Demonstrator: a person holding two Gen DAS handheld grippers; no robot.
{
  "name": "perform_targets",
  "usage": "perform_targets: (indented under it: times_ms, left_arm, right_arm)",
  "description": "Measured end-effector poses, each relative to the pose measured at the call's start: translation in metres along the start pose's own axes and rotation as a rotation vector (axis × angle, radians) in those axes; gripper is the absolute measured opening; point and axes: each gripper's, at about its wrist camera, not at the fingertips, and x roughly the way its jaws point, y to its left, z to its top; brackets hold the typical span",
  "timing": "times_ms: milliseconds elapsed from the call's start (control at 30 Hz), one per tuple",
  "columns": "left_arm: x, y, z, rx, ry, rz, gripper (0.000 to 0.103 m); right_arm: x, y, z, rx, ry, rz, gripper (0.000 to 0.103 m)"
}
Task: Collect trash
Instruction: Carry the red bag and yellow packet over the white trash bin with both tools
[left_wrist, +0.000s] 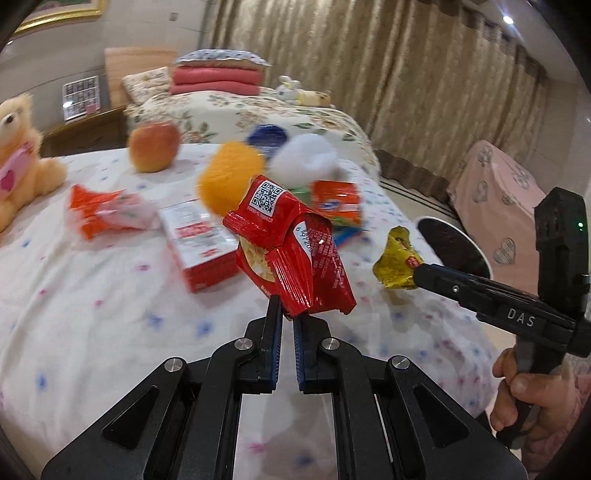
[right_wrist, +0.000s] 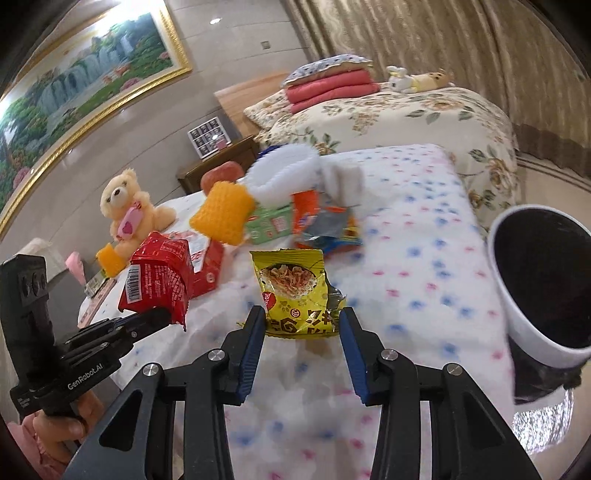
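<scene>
My left gripper (left_wrist: 286, 308) is shut on a crumpled red snack wrapper (left_wrist: 291, 254) and holds it above the bed; it also shows in the right wrist view (right_wrist: 157, 280). My right gripper (right_wrist: 303, 321) is shut on a yellow snack wrapper (right_wrist: 295, 291), gripped across its lower edge; the wrapper also shows in the left wrist view (left_wrist: 397, 260). A white trash bin with a black liner (right_wrist: 543, 288) stands at the bed's right edge, to the right of both grippers (left_wrist: 456, 247).
On the dotted bedspread (left_wrist: 92, 295) lie an orange wrapper (left_wrist: 107, 214), a red-white box (left_wrist: 201, 243), more wrappers (left_wrist: 338, 203), an orange and white plush (left_wrist: 236, 177), an apple (left_wrist: 155, 146) and a teddy bear (right_wrist: 125, 206). A second bed (right_wrist: 406, 114) stands behind.
</scene>
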Motion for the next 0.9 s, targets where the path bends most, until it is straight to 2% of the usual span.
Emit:
perform_targets:
  times_ms: [600, 900]
  left_arm:
    - [0.044, -0.095, 0.016, 0.147, 0.066, -0.152, 0.005]
    - [0.064, -0.138, 0.029, 0.225, 0.081, -0.199, 0.005]
  right_arm:
    - [-0.056, -0.094, -0.002, 0.137, -0.077, -0.113, 0.042]
    - [-0.072, -0.133, 0.0, 0.185, -0.096, -0.169, 0.042]
